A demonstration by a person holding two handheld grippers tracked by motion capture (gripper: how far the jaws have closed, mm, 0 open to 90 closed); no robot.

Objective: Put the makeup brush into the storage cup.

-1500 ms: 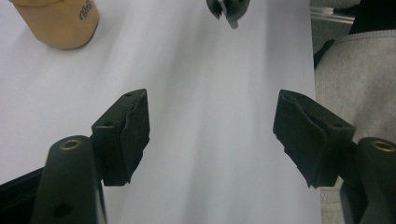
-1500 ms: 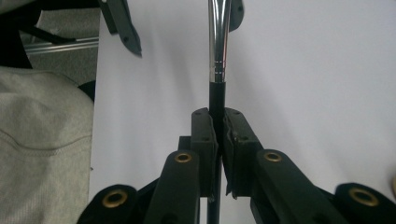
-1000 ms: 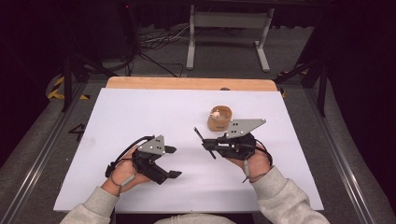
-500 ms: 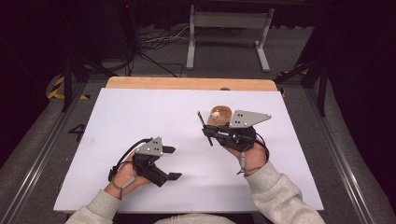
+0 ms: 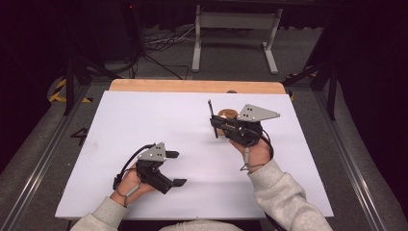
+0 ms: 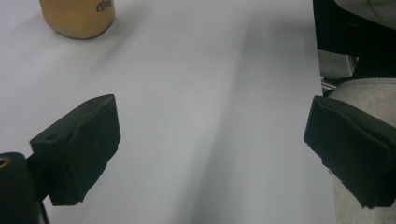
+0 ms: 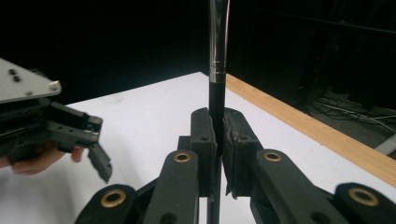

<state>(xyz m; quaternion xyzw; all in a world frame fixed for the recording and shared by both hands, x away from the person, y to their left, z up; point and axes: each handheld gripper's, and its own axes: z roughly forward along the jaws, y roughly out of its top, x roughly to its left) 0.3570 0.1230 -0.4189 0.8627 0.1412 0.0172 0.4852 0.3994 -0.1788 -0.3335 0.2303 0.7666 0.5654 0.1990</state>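
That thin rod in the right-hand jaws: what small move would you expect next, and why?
Probably a short carry of the rod over the jar and a dip of its tip. The right gripper is shut on the rod and holds it upright just beside the jar. The left gripper, whose jaws have just been opening, is open with nothing between them, so it could go and steady the jar.

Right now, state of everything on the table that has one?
left hand-held gripper: jaws just opened wide, nothing between them, low over the table.
right hand-held gripper: shut on the black rod, held above the table.
black rod: clamped between the pads, standing upright, metal band partway up.
tan container: upright on the table, untouched; lid cannot be told.
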